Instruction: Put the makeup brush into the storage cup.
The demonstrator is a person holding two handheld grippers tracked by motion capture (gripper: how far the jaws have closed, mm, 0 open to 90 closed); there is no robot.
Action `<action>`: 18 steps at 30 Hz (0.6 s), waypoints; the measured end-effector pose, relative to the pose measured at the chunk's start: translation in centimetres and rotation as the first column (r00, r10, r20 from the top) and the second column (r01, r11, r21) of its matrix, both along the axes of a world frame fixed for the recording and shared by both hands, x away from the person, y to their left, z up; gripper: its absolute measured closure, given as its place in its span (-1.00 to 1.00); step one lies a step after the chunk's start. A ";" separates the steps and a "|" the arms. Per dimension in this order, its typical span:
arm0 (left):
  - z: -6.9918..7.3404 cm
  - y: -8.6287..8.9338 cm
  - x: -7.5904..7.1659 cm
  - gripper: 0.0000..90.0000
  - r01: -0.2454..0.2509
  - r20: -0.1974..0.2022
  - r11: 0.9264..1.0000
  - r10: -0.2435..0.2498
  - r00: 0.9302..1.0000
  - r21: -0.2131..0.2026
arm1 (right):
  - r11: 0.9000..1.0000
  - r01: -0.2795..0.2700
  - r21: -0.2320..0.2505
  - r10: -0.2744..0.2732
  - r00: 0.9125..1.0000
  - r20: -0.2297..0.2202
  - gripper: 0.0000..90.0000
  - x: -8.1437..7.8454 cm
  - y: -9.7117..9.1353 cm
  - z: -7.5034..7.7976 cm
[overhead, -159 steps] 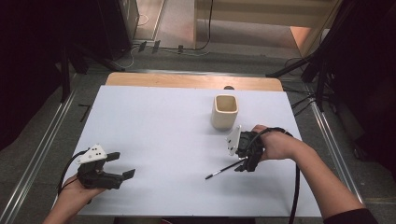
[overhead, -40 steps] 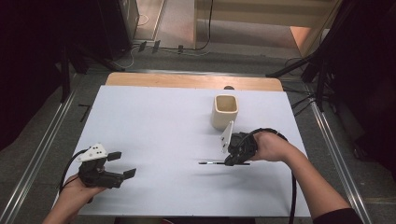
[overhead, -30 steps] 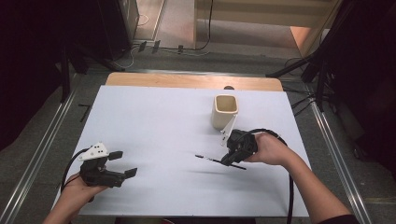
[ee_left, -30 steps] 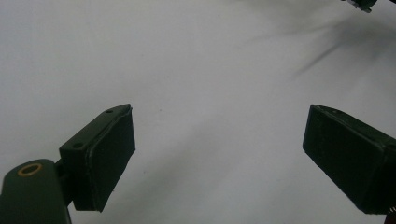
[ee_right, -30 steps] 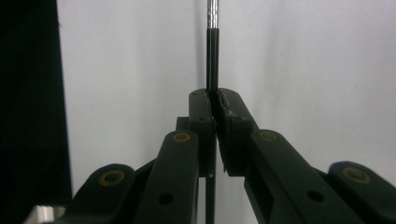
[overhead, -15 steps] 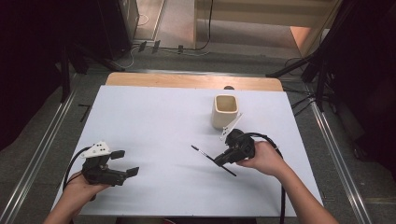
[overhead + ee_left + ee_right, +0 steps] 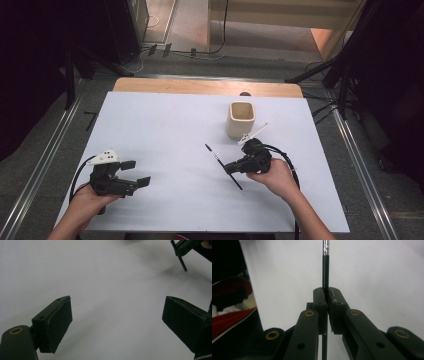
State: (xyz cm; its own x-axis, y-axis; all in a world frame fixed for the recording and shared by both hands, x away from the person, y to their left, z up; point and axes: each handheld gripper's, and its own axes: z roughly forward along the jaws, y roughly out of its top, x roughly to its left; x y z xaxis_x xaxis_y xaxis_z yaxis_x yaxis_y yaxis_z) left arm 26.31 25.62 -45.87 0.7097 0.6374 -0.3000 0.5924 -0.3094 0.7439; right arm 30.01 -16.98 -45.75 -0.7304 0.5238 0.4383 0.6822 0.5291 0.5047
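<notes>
White sheeting covers the table (image 7: pixel 165 125), and a strip of bare wood shows along its far edge. Near the right of the sheet, the right gripper (image 7: pixel 231 168) is clamped on a thin black brush (image 7: pixel 222 166), its jaws pressed tight against the shaft about halfway along. In the high view the brush slants across the sheet, one end pointing up and to the left toward the middle of the table, the other running down and to the right past the jaws. Whether the brush touches the sheet or is held just above it cannot be told. In the right gripper view the shaft (image 7: pixel 325 272) rises straight up from between the two closed pads, with a short shiny band near the top of the frame.

Just beyond the right hand (image 7: pixel 277 175) stands a cream square cup (image 7: pixel 241 119), upright, with its mouth open to the camera. It stands close to the gripper but apart from it.

At the near left corner of the sheet, the left gripper (image 7: pixel 136 173) sits in the left hand (image 7: pixel 85 197) with its jaws wide apart and nothing between them. The left gripper view looks past its two black pads (image 7: pixel 60 325) onto bare white sheet, with the right gripper and the brush at the upper right, well apart from it.
</notes>
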 end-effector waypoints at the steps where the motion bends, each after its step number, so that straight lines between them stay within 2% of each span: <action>1: 0.1 0.0 0.1 -0.79 0.002 -0.003 1.000 -0.002 1.000 -0.007 | 1.000 0.009 -0.007 -0.009 1.000 0.001 0.93 0.0 0.0 -0.1; 2: 0.1 -0.1 0.1 -0.79 -0.002 -0.006 1.000 0.002 1.000 -0.022 | 1.000 0.023 -0.008 -0.023 1.000 -0.001 0.93 -0.1 0.1 -0.1; 8: 0.3 -0.6 0.4 -0.79 0.004 -0.015 0.999 -0.005 1.000 -0.033 | 0.996 0.094 0.005 -0.094 0.995 0.011 0.93 -0.7 0.3 -0.3; 12: 0.4 -1.1 0.7 -0.79 0.011 -0.032 0.998 -0.013 0.999 -0.060 | 0.992 0.124 0.030 -0.125 0.992 0.031 0.93 -0.9 0.4 -0.3; 14: 0.4 -1.3 0.8 -0.79 0.013 -0.034 0.998 -0.015 0.999 -0.069 | 0.989 0.143 0.046 -0.144 0.989 0.027 0.93 -1.0 0.5 -0.2; 18: 0.2 -1.9 1.1 -0.79 0.009 -0.051 0.998 -0.012 0.999 -0.055 | 0.988 0.145 0.048 -0.146 0.989 0.030 0.93 -1.3 0.8 -0.2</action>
